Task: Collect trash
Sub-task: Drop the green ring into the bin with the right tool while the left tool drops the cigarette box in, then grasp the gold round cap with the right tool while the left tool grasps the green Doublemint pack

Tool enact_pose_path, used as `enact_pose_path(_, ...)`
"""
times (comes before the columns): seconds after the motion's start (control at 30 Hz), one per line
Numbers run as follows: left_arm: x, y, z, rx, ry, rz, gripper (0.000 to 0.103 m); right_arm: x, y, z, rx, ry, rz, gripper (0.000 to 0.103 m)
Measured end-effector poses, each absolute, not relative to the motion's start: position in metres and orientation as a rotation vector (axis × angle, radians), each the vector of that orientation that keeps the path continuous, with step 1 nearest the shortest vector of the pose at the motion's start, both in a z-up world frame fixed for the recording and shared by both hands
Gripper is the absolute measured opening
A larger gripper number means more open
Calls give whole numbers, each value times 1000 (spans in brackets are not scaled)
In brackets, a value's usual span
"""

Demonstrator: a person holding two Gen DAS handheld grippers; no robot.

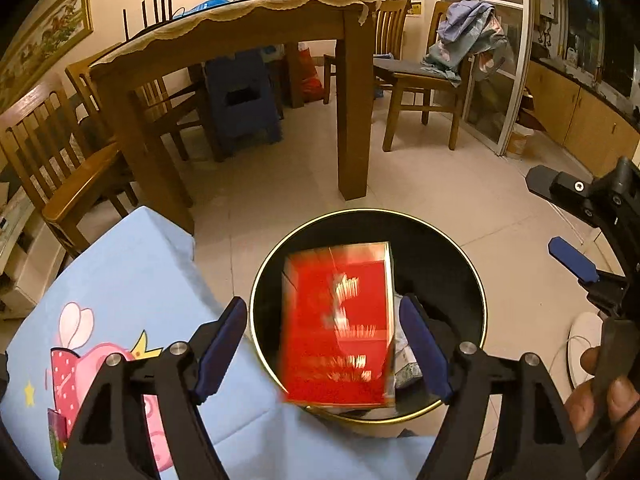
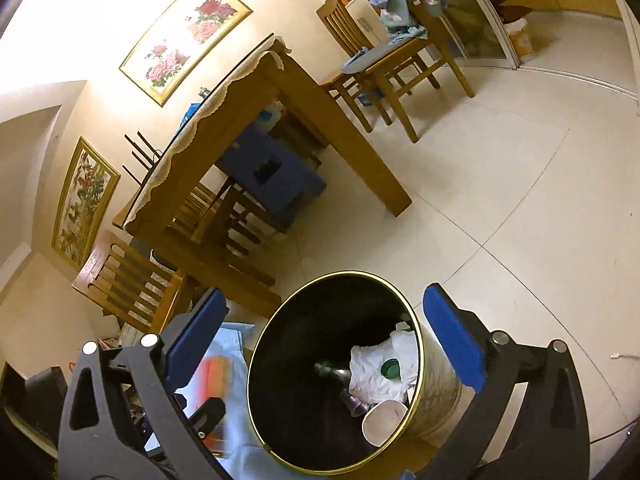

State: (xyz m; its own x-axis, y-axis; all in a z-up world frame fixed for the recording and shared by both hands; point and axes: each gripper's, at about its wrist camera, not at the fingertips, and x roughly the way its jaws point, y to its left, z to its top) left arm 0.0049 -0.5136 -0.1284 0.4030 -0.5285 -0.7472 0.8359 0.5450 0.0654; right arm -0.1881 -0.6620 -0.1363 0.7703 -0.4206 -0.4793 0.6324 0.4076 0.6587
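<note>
Tiled dining-room floor; round black gold-rimmed bin (image 1: 460, 264) below. Blurred red cardboard box (image 1: 340, 324) over bin mouth, between released left hand-held gripper (image 1: 326, 350). Right hand-held gripper (image 2: 332, 344) likewise spread, empty. Drop step likely; next, fetch more trash.

home dining room | wooden table (image 1: 224, 36) | chairs (image 1: 416, 76) | framed flower paintings (image 2: 186, 34)

Bin mouth (image 1: 460, 248) mostly plugged by red box (image 1: 340, 328); gap only at far right side. Blue-cloth tabletop (image 1: 132, 280) crowds bin's left; floor (image 1: 460, 184) beyond open.
</note>
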Motion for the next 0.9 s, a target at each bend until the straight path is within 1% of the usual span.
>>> enact_pose_path(0.1, 3, -514, -129, 481, 735, -911, 76, -192, -663, -135, 928, 242, -678, 97)
enact_pose_path(0.23, 4, -508, -125, 475, 736, -902, 77, -181, -658, -134, 905, 280, -675, 97)
enact_pose_path(0.27, 4, -502, -122, 471, 733, -898, 78, -179, -657, -134, 894, 296, -670, 97)
enact_pose_path(0.3, 3, -494, -120, 468, 727, -889, 81, -173, -654, -134, 876, 322, -662, 97)
enact_pose_path(0.37, 1, -474, -117, 460, 718, -867, 83, -159, -647, -132, 839, 359, -645, 97)
enact_pose_path(0.47, -4, -429, -117, 436, 711, -836, 85, -134, -626, -125, 744, 419, -600, 97)
enact_pose_path(0.5, -5, -414, -117, 427, 713, -825, 87, -123, -617, -124, 706, 443, -576, 97)
enact_pose_path(0.67, -5, -327, -124, 387, 736, -716, 88, -65, -564, -123, 529, 591, -420, 97)
enact_pose_path(0.8, 14, -243, -127, 320, 739, -569, 89, -17, -495, -126, 398, 710, -191, 97)
enact_pose_path(0.9, 32, -188, -128, 264, 743, -459, 89, 10, -417, -117, 226, 739, -20, 97)
